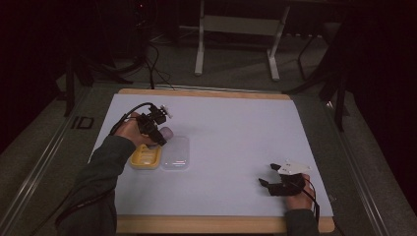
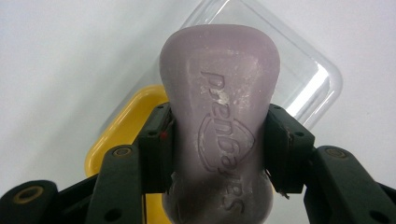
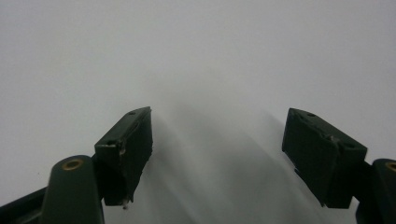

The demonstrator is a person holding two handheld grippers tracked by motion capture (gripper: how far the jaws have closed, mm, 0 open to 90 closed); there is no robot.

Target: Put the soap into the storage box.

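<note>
Soap (image 1: 165,132) hangs in the left gripper (image 1: 158,133) above the yellow dish (image 1: 144,158) and clear lid (image 1: 176,153); we judge placement and lidding outstanding. Left gripper view: jaws clamp the bar's waist. Right gripper view: the right gripper (image 3: 217,158) stands apart, empty, over the white mat (image 3: 196,51).

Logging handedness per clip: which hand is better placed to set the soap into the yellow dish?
Left: its tongs already grip the purple soap bar just above the yellow soap dish; the right tongs rest open, far away.
</note>
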